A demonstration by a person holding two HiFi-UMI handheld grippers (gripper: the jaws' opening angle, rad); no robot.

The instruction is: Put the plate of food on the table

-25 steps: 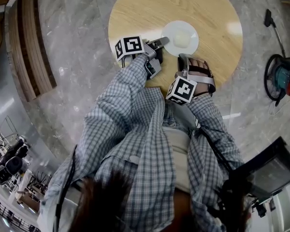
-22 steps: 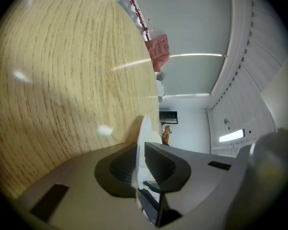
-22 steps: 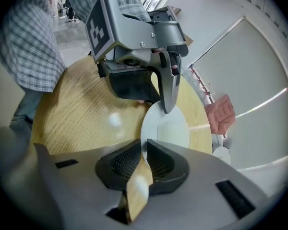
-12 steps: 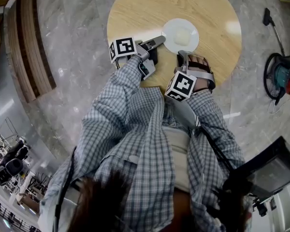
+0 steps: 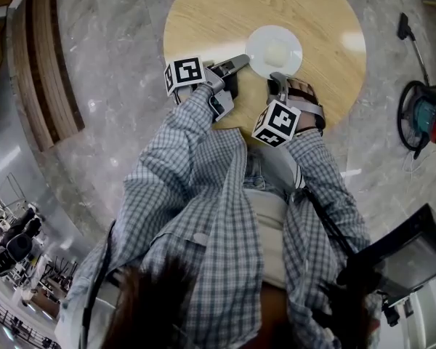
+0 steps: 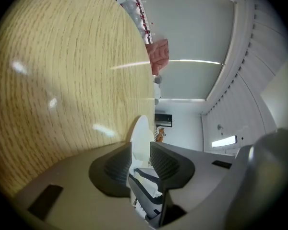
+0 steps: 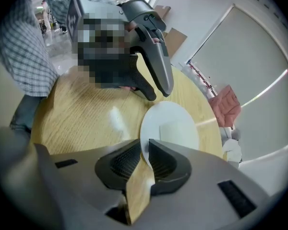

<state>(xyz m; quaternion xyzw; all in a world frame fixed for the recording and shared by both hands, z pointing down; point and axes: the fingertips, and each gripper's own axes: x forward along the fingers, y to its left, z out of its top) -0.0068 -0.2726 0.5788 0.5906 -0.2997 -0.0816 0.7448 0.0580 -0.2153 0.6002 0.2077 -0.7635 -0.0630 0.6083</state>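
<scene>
A white plate [image 5: 259, 41] with a pale slab of food [image 5: 275, 52] is on or just over the round wooden table [image 5: 203, 20], near its front edge. My left gripper [image 5: 241, 61] reaches in from the left, shut on the plate's left rim. In the left gripper view that rim [image 6: 141, 131] shows edge-on between the jaws of the left gripper [image 6: 140, 150]. My right gripper [image 5: 277, 80] points steeply down at the near rim. In the right gripper view the plate [image 7: 158, 114] runs between the jaws of the right gripper [image 7: 145, 155], which are shut on it.
The table stands on a grey marble floor. A vacuum cleaner [image 5: 423, 118] sits on the floor to the right, wooden steps [image 5: 51, 71] to the left, and a dark screen [image 5: 403, 257] at the lower right. A pink thing [image 7: 225, 104] lies beyond the table's far edge.
The plate and my right gripper have crept slightly farther onto the table. The left gripper has barely shifted. Both grips look the same.
</scene>
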